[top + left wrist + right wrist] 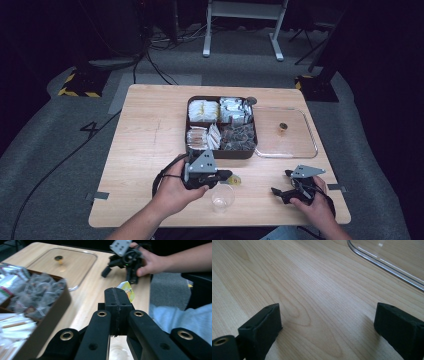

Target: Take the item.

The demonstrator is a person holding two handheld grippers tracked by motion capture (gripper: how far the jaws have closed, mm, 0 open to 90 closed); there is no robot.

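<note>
the left gripper [227, 176] is held in the person's left hand [177, 187] near the front edge of the table [145, 150], its jaws pressed together on a small yellow packet [127, 290] that sticks out past the jaw tips. in the high view the packet sits just above and to the right of a clear plastic cup [222, 198], which stands upright on the table directly in front of the left gripper. the right gripper [280, 192] is held in the right hand [312, 202] at the front right of the table, well apart from the left one; its jaws are spread wide and rest low over bare wood, with nothing between them. in the right gripper view a curved edge of the clear lid [387, 265] runs across the upper right corner. behind the left gripper lies a dark tray [189, 135] with four compartments: yellow packets at rear left, silver packets at rear right, white sachets at front left, and dark clear-wrapped bags at front right. the lid, with a small knob [283, 128] at its centre, lies flat on the table touching the tray's right side.
</note>
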